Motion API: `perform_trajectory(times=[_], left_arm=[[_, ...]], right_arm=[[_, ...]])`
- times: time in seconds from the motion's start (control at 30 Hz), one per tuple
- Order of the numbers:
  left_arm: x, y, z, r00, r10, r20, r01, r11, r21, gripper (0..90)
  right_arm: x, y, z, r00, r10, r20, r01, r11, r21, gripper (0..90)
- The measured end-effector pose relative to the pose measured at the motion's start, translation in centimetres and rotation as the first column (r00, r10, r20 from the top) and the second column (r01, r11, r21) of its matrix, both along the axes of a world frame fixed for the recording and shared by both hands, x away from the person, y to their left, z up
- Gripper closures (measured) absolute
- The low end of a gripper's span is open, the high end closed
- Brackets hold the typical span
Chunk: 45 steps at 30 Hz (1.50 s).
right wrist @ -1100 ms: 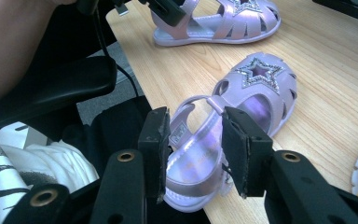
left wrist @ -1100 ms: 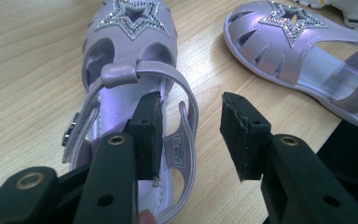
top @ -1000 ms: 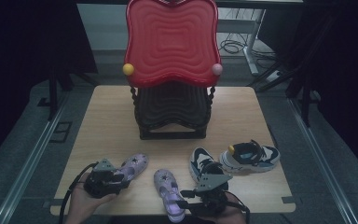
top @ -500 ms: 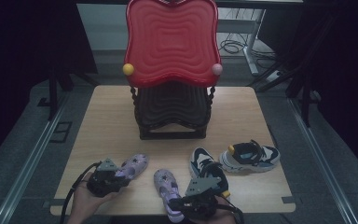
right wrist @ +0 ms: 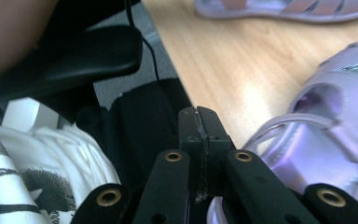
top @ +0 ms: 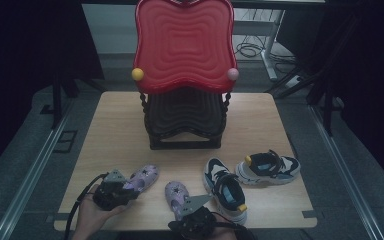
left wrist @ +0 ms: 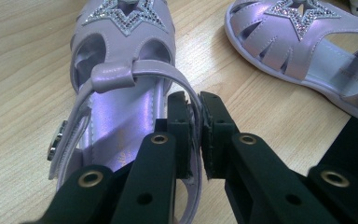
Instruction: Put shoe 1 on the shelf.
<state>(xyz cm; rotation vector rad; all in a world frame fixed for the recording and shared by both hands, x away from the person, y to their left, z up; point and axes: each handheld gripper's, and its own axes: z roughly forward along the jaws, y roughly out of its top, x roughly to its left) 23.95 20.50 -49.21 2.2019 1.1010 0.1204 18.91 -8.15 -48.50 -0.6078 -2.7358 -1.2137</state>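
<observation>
Lilac sandal (left wrist: 121,93), glittery star toe, strap pinched between jaws

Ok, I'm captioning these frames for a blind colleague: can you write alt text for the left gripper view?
The left gripper has its two black jaws closed on the heel strap of a lilac sandal with a glittery star on its toe, lying on a pale wooden table. The matching second sandal lies to the upper right.

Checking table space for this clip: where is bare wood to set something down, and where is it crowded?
Free: the wood on either side of the black shelf rack, and the strip between it and the shoes. Crowded: the near edge, where the purple sandals, sneakers and both grippers sit close together.
</observation>
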Motion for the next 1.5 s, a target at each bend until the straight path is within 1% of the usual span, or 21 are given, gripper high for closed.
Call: perform_trajectory(times=[0.1, 0.2, 0.43, 0.5, 0.63, 0.77, 0.83, 0.97, 1.03, 1.07, 1.1, 1.2, 1.3, 1.4, 1.5], left_arm=[[0.0, 0.1, 0.0, 1.0000, 0.000, 0.001, 0.000, 1.0000, -0.001, 84.2], [0.0, 0.1, 0.0, 1.0000, 0.000, -0.003, 0.000, 1.0000, -0.001, 84.2], [0.0, 0.1, 0.0, 1.0000, 0.001, -0.003, -0.001, 1.0000, -0.002, 84.2], [0.0, 0.1, 0.0, 1.0000, 0.000, -0.005, 0.000, 1.0000, -0.001, 84.2], [0.1, 0.1, 0.0, 1.0000, 0.000, -0.007, 0.000, 1.0000, -0.003, 84.1], [0.1, 0.1, 0.0, 1.0000, 0.000, -0.008, 0.000, 1.0000, -0.008, 84.0], [0.1, 0.1, 0.0, 1.0000, 0.000, -0.009, 0.000, 1.0000, -0.008, 84.0], [0.1, 0.1, 0.0, 1.0000, 0.000, -0.010, 0.000, 1.0000, -0.010, 83.9], [0.1, 0.2, 0.0, 0.9999, 0.000, -0.010, -0.001, 1.0000, -0.010, 83.9], [0.1, 0.2, 0.0, 0.9999, 0.000, -0.010, 0.000, 1.0000, -0.009, 83.8], [0.1, 0.2, 0.0, 0.9999, -0.001, -0.010, 0.001, 1.0000, -0.008, 83.7], [0.1, 0.1, -0.1, 0.9999, -0.007, -0.011, 0.007, 1.0000, -0.004, 83.5], [0.1, 0.1, -0.1, 0.9999, -0.005, -0.013, 0.005, 1.0000, -0.005, 83.5], [0.1, 0.1, -0.1, 0.9999, -0.006, -0.013, 0.006, 1.0000, -0.005, 83.4], [0.1, 0.1, -0.1, 0.9999, -0.006, -0.013, 0.006, 1.0000, -0.005, 83.3]], right_arm=[[-0.3, 0.4, -0.4, 1.0000, 0.002, 0.008, -0.001, 0.999, -0.044, 89.9], [-0.4, 0.2, -0.6, 0.9997, -0.008, 0.023, 0.010, 0.997, -0.073, 89.9], [-0.6, -0.8, -0.5, 0.9990, -0.023, 0.038, 0.026, 0.995, -0.098, 90.0], [-0.6, -1.2, -0.6, 0.9983, -0.030, 0.051, 0.035, 0.994, -0.108, 89.9], [-0.4, -2.1, -0.5, 0.9976, -0.046, 0.052, 0.051, 0.993, -0.104, 90.0], [-0.3, -2.7, -0.5, 0.9970, -0.059, 0.051, 0.064, 0.991, -0.114, 90.0], [-0.2, -3.0, -0.4, 0.9964, -0.067, 0.053, 0.072, 0.991, -0.110, 89.9], [-0.2, -3.0, -0.4, 0.9968, -0.061, 0.051, 0.066, 0.992, -0.111, 89.9], [-0.2, -3.0, -0.3, 0.9972, -0.058, 0.048, 0.062, 0.993, -0.100, 89.9], [-0.1, -3.1, 0.1, 0.9969, -0.060, 0.051, 0.063, 0.995, -0.074, 89.8], [-0.1, -3.2, 0.2, 0.9965, -0.064, 0.055, 0.067, 0.996, -0.060, 89.8], [0.0, -3.4, 0.7, 0.9929, -0.093, 0.075, 0.096, 0.995, -0.039, 88.4], [0.2, -3.5, 0.9, 0.9915, -0.104, 0.078, 0.108, 0.993, -0.040, 85.8], [0.3, -3.6, 0.8, 0.9910, -0.106, 0.082, 0.110, 0.992, -0.054, 84.2], [0.4, -3.7, 0.7, 0.9911, -0.111, 0.074, 0.115, 0.991, -0.063, 80.8]])
